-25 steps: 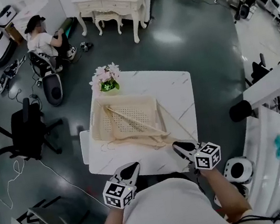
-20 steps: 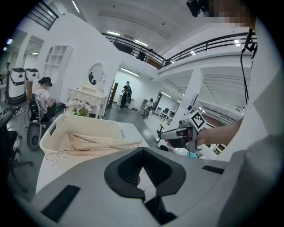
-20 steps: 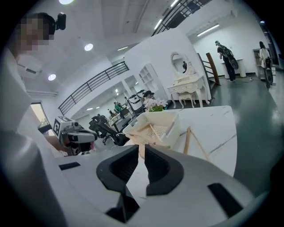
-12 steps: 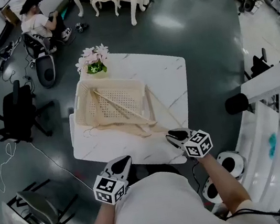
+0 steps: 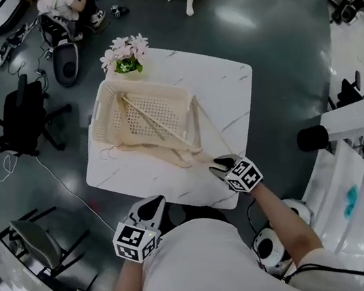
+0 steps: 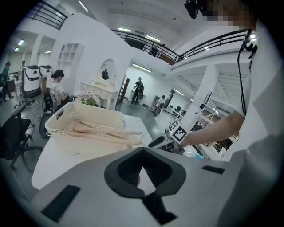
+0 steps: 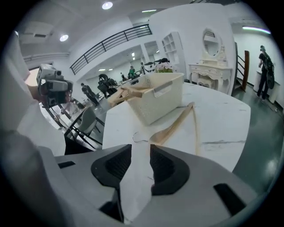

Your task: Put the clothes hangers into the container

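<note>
Head view: the left gripper (image 5: 152, 205) hangs off the near edge of the table (image 5: 228, 92), jaws pressed together, nothing in them. The right gripper (image 5: 218, 165) is over the near right corner; its jaws have just been opening and stand spread, empty. The basket (image 5: 108, 98) sits ahead and left of it, with hangers (image 5: 154, 122) inside, their ends poking over the near rim. One loose hanger (image 5: 200, 121) lies just ahead of the right gripper, beside the basket.

Left gripper view: pads meet at the tips. The basket (image 6: 84, 119) is ahead and to the left, the right gripper (image 6: 155, 142) close on the right.

Right gripper view: a clear gap between the pads, bare table showing through. The loose hanger (image 7: 175, 126) is just ahead, hook nearest the jaws, the basket (image 7: 162, 99) behind it.
</note>
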A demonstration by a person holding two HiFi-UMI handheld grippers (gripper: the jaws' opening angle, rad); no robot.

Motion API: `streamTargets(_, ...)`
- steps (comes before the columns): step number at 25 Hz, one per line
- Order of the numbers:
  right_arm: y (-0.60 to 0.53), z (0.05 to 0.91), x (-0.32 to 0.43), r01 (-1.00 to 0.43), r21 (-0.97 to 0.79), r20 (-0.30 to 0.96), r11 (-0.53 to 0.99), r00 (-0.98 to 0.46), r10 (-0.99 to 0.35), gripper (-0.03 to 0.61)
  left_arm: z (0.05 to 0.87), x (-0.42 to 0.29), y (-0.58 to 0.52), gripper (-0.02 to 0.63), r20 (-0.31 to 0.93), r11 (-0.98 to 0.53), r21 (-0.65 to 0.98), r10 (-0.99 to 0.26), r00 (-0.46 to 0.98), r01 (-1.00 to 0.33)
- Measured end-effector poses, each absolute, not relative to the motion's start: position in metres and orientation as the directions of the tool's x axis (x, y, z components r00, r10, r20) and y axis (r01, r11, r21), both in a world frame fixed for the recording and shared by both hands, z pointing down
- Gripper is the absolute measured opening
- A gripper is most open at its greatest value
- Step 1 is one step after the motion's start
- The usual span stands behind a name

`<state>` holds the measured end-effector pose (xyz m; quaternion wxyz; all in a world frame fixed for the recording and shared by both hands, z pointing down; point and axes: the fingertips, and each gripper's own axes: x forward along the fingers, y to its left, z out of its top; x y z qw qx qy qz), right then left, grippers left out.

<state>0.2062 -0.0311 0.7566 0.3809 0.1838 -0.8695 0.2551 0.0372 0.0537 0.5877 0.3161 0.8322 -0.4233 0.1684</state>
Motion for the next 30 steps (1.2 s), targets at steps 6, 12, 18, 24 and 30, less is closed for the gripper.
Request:
streamTargets(6,-0.044,0.798,0.209,-0.486,-0.266,0.811,0.832,-0.579,-0.079,0.155,0.596,0.034,0.053,0.008,0.57,-0.39,0.384,-0.613,0.547,-0.837)
streamTargets(12,-0.05,0.836,0.213,-0.467,-0.237,0.866,0.852,-0.499,-0.033,0.19,0.601,0.024,0.058,0.008,0.589,-0.315,0.396,-0.633,0.502,-0.863)
streamTargets(18,-0.048,0.856,0.207,-0.416,-0.183,0.896,0.891,-0.444,-0.024,0.204,0.609,0.009,0.064,0.008,0.613,-0.262,0.401,-0.635,0.47,-0.878)
streamTargets(24,-0.045,0.854,0.201,-0.341,-0.026,0.908,0.94,-0.401,-0.12,0.185,0.612,0.007,0.062,0.008,0.617,-0.25,0.406,-0.635,0.466,-0.879)
streamTargets(30,-0.04,0.853,0.199,-0.365,-0.036,0.912,0.93,-0.393,-0.118,0.143,0.613,0.007,0.066,0.008,0.614,-0.266,0.406,-0.629,0.477,-0.874)
